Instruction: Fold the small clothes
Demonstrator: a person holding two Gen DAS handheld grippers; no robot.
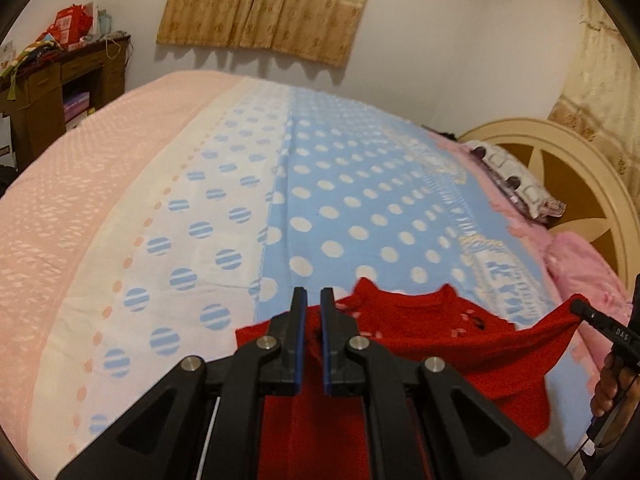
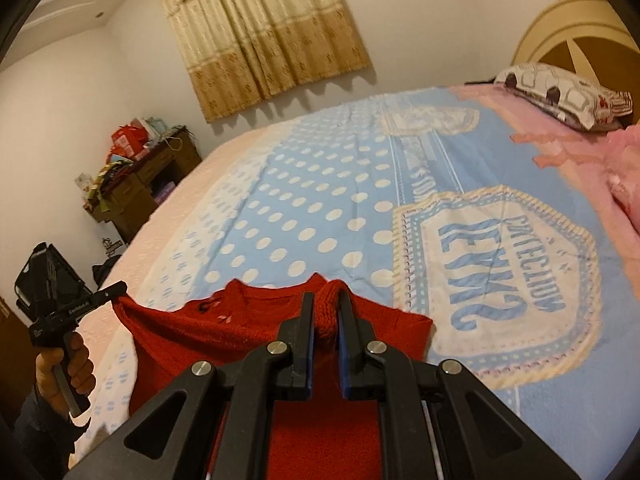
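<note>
A small red knit sweater is held up over the near edge of the bed, its neck toward the bed. My left gripper is shut on the sweater's left shoulder edge. My right gripper is shut on a bunched fold of the red sweater at the right shoulder. The right gripper also shows at the right edge of the left wrist view, pulling a corner taut. The left gripper shows at the left of the right wrist view, holding the other corner.
The bed carries a blue polka-dot blanket with a printed badge and a pink cover. A patterned pillow lies by the cream headboard. A cluttered brown desk stands by the wall.
</note>
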